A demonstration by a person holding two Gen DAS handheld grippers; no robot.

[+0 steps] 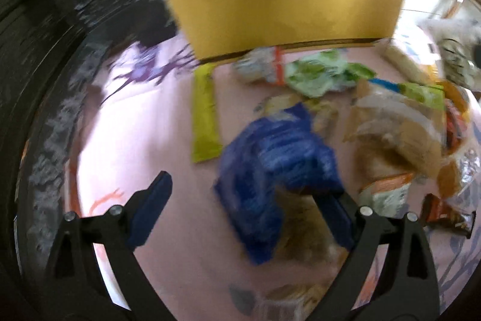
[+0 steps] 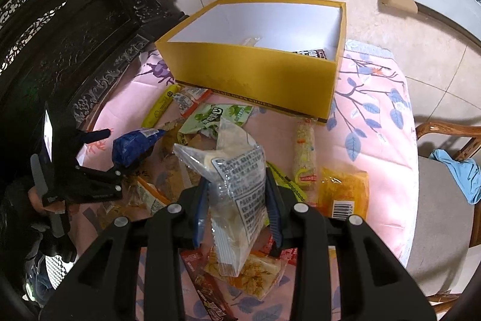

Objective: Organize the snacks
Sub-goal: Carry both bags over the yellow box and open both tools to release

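The right tongs are gripping a clear plastic packet with printed text, holding it lifted above the snack pile near the middle of the surface; the left tongs are standing wide open around a blue packet, whose one end is lying against the right finger while the left finger is standing apart from it; whether that packet is resting on the cloth or being lifted cannot be told through the blur. The left tongs are working over the left edge, where pink cloth is lying bare beside them, and a dark carved furniture piece is crowding that edge closely; the right edge is offering open cloth beyond the pile, with a wooden chair carrying a blue cloth just past it. A yellow box is sitting open at the far edge, holding a dark wrapped bar and a pale packet against its white inside. Between the tongs and the box, a green packet, a yellow stick packet, a long rice bar and an orange packet are lying scattered.
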